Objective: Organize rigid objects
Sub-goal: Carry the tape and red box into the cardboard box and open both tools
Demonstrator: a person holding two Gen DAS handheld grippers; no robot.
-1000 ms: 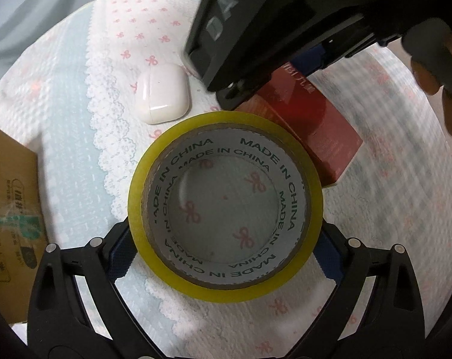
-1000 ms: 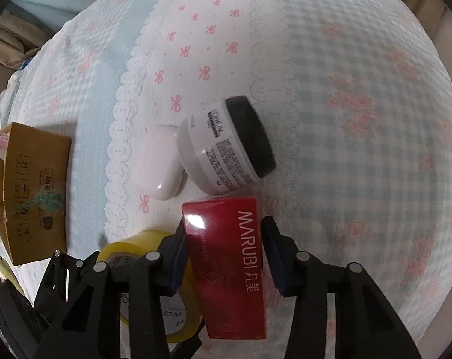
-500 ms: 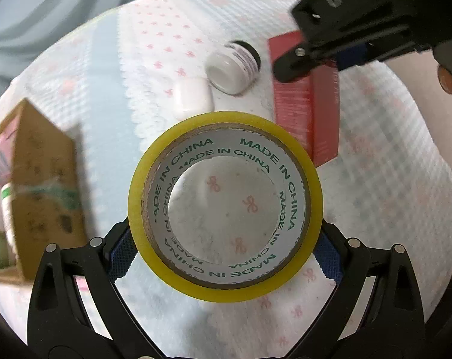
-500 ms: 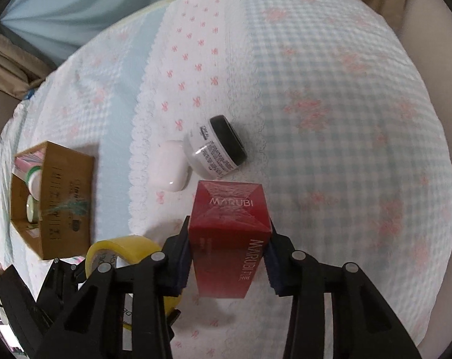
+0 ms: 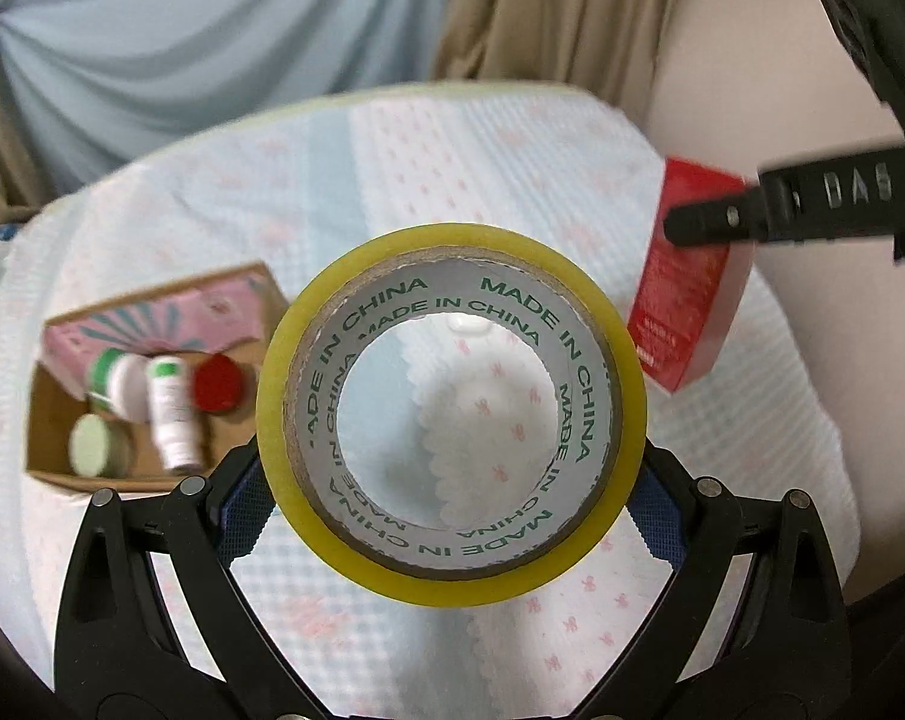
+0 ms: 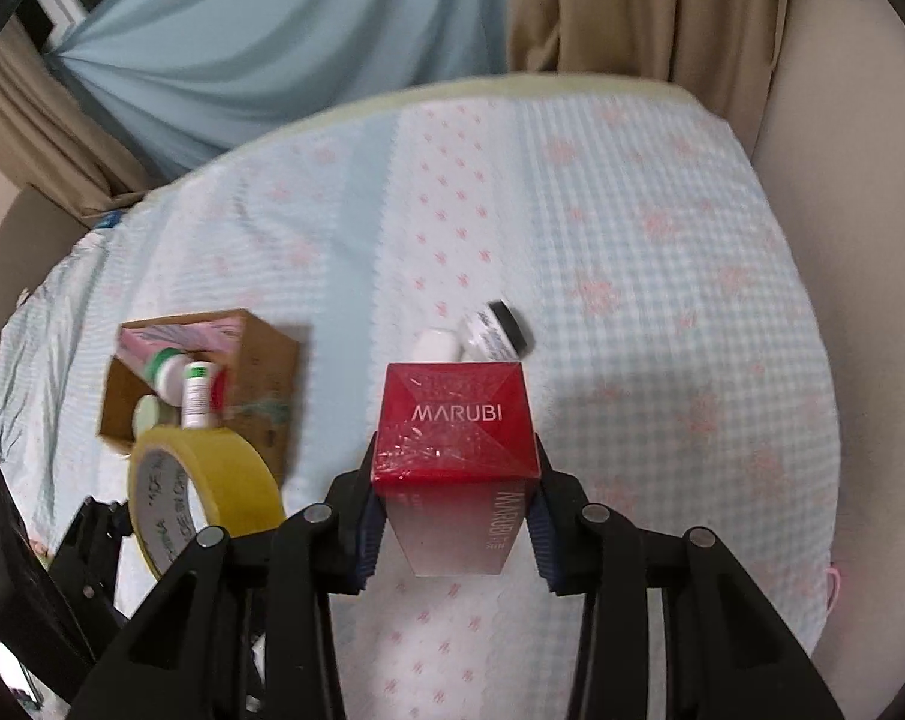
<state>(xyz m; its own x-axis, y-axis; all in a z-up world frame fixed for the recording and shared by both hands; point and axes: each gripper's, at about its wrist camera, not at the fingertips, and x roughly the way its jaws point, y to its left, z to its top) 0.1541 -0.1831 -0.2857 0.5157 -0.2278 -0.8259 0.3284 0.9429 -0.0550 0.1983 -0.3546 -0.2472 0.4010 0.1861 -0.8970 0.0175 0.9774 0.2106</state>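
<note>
My left gripper is shut on a yellow roll of tape and holds it up above the bed; the roll also shows in the right wrist view. My right gripper is shut on a red MARUBI box, lifted off the cloth; the box shows in the left wrist view at the right. A cardboard box with several bottles and jars lies on the bed at the left, also in the right wrist view. A white case and a white jar with a black lid lie beyond the red box.
The bed has a light blue checked cover with a white lace-edged strip. Blue and tan curtains hang behind it. A pale wall runs along the bed's right side.
Both grippers have risen well above the bed with the tape and the red box. The views now tilt up, showing the curtains and the open top of the cardboard box.
</note>
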